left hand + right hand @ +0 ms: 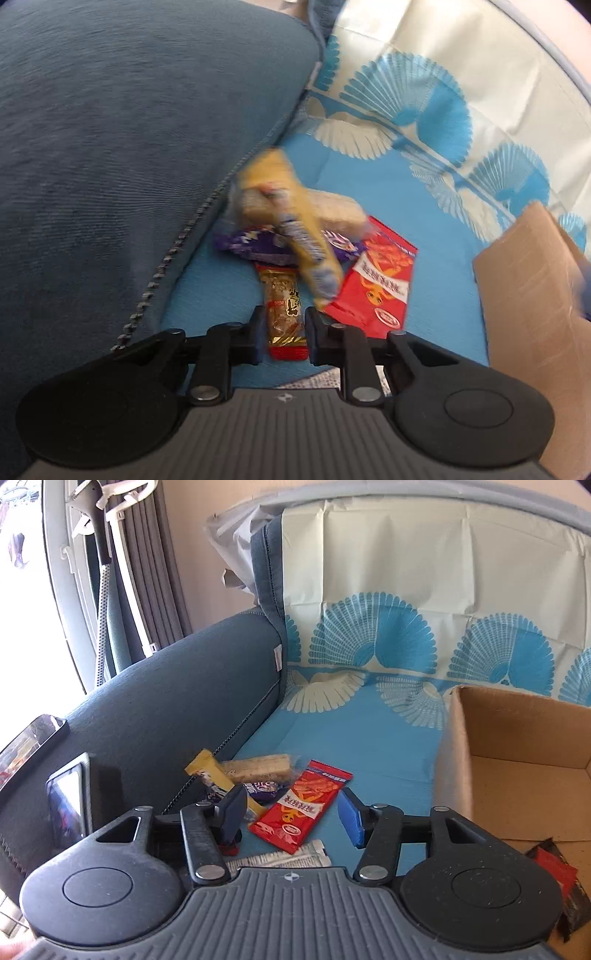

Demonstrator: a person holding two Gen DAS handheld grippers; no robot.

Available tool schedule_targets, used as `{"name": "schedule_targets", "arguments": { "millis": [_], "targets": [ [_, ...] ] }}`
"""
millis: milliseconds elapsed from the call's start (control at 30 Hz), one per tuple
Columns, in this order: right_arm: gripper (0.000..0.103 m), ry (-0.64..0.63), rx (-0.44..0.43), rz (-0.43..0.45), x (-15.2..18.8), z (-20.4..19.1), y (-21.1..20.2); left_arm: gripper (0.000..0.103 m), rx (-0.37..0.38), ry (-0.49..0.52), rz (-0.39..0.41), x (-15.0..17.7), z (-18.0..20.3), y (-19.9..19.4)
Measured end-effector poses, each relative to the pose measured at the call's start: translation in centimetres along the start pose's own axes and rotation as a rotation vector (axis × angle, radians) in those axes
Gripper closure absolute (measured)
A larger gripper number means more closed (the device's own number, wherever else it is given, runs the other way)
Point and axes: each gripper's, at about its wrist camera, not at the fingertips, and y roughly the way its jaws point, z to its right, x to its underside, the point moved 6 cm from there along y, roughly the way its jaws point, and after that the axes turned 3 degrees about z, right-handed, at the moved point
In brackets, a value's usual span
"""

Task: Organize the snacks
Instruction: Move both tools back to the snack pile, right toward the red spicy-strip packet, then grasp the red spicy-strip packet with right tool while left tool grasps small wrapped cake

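Observation:
Snacks lie in a small heap on the blue cloth. In the left wrist view my left gripper (285, 334) is shut on a gold-and-red snack bar (282, 308). Beyond it lie a yellow bar (303, 236), a purple packet (255, 245), a pale wafer pack (332, 210) and a red packet (373, 288). In the right wrist view my right gripper (293, 814) is open above the red packet (301, 806). The yellow bar (212, 775), wafer pack (258, 768) and purple packet (264, 788) lie behind its left finger.
An open cardboard box (458, 746) stands at the right with a dark red packet (557, 878) inside; its wall shows in the left view (532, 280). A blue sofa armrest (166, 686) rises at the left. A white sachet (280, 856) lies near the right gripper.

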Motion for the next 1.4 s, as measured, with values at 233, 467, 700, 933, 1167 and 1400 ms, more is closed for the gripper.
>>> {"name": "schedule_targets", "arguments": {
  "millis": [233, 467, 700, 933, 1167, 1400],
  "targets": [
    [0.023, 0.1, 0.073, -0.229, 0.6, 1.1, 11.9, 0.079, -0.015, -0.046, 0.038, -0.6, -0.8, -0.9],
    [0.023, 0.086, 0.172, -0.367, 3.1, 1.6, 17.4, 0.079, -0.005, -0.038, 0.037, -0.6, -0.7, -1.0],
    [0.052, -0.039, 0.176, -0.324, 3.6, 0.7, 16.6, 0.079, 0.001, -0.036, 0.033, -0.6, -0.7, -0.9],
    [0.065, -0.046, 0.131, -0.328, 2.2, 1.6, 13.0, 0.079, 0.013, -0.027, 0.044, -0.8, -0.7, -1.4],
    [0.066, -0.105, 0.055, -0.295, 2.1, 1.4, 5.5, 0.079, 0.054, -0.024, 0.009, -0.8, -0.7, -2.3],
    [0.066, -0.13, -0.061, -0.282, 5.0, 0.0, -2.5, 0.079, 0.133, 0.042, -0.086, -0.1, -0.3, -5.4]
  ]
}}
